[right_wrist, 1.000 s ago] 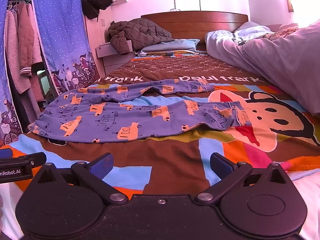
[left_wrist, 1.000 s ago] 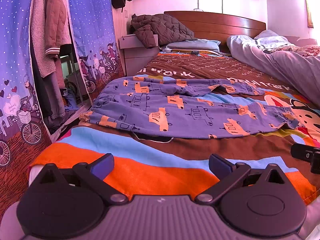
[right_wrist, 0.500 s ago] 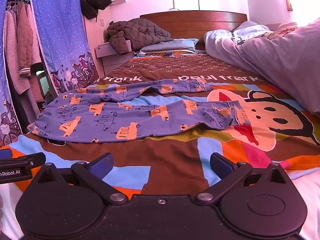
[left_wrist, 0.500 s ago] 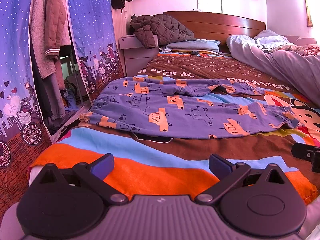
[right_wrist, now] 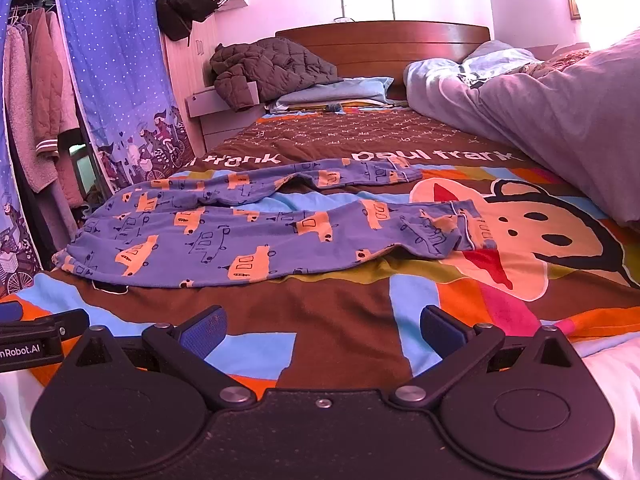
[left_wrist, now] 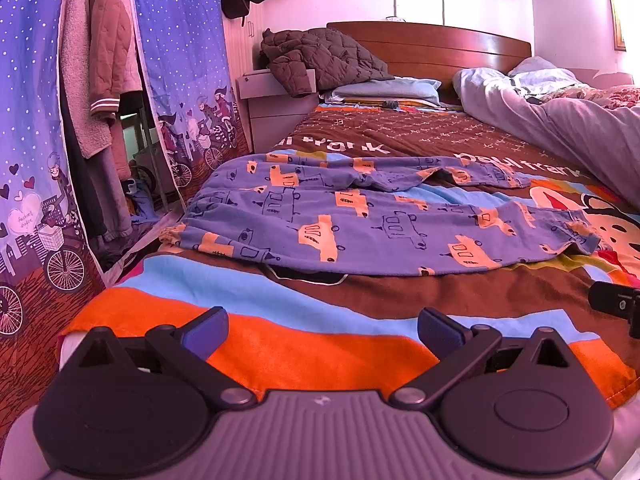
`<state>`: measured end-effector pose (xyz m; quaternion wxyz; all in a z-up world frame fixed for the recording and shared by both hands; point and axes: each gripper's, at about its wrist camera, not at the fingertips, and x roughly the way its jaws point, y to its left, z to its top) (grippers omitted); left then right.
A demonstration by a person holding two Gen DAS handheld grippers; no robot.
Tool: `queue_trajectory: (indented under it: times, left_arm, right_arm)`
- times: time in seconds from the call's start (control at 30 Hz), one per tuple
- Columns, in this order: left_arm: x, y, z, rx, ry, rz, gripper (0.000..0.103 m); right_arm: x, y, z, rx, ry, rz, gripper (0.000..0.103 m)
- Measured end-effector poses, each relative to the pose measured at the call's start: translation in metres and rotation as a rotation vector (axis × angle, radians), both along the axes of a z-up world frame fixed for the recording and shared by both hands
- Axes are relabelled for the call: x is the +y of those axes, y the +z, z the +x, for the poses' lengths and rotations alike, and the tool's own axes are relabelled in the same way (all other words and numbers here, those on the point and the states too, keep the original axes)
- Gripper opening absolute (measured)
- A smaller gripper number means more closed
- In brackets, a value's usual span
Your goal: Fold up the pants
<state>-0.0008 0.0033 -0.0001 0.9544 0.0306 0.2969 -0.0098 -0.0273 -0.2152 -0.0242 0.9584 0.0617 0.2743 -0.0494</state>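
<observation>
Blue pants (left_wrist: 360, 228) printed with orange cars lie spread flat across the bed, waistband at the left edge, both legs running right. The right wrist view shows the same pants (right_wrist: 248, 236) with the near leg's cuff by the monkey face. My left gripper (left_wrist: 322, 330) hovers open over the orange stripe at the foot of the bed, well short of the pants. My right gripper (right_wrist: 322, 330) is open too, over the brown and blue patches, nothing between its fingers. Each gripper's tip shows at the edge of the other's view.
A striped cartoon blanket (right_wrist: 520, 248) covers the bed. A lilac duvet (right_wrist: 560, 120) is piled along the right side. A brown quilted jacket (left_wrist: 320, 56) and pillows sit by the wooden headboard (left_wrist: 440, 44). Blue curtains (left_wrist: 188, 64) and hanging clothes (left_wrist: 100, 80) stand at the left.
Almost nothing has moved; the right wrist view has crept slightly closer to the pants. Both grippers stay open.
</observation>
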Motion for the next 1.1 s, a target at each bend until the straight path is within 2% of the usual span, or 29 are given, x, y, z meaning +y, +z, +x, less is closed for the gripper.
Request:
queue_trajectory:
  times: [0.63,0.87,0.97,1.1]
  left_arm:
    - [0.0,-0.002,0.003,0.012,0.001,-0.005,0.103]
    - [-0.005,-0.003,0.012,0.037,-0.01,-0.009,0.103]
    - [-0.005,0.001,0.019,0.061,-0.017,-0.025,0.103]
    - [0.005,0.017,0.043,0.075,-0.012,-0.066,0.103]
  right_arm:
    - [0.004,-0.002,0.0,0.007,0.007,-0.011,0.102]
    - [-0.006,-0.004,0.011,0.05,0.052,0.056,0.102]
    - [-0.013,-0.001,0.016,0.033,0.059,0.065,0.102]
    - [-0.031,0.013,0.036,0.014,0.14,0.099,0.102]
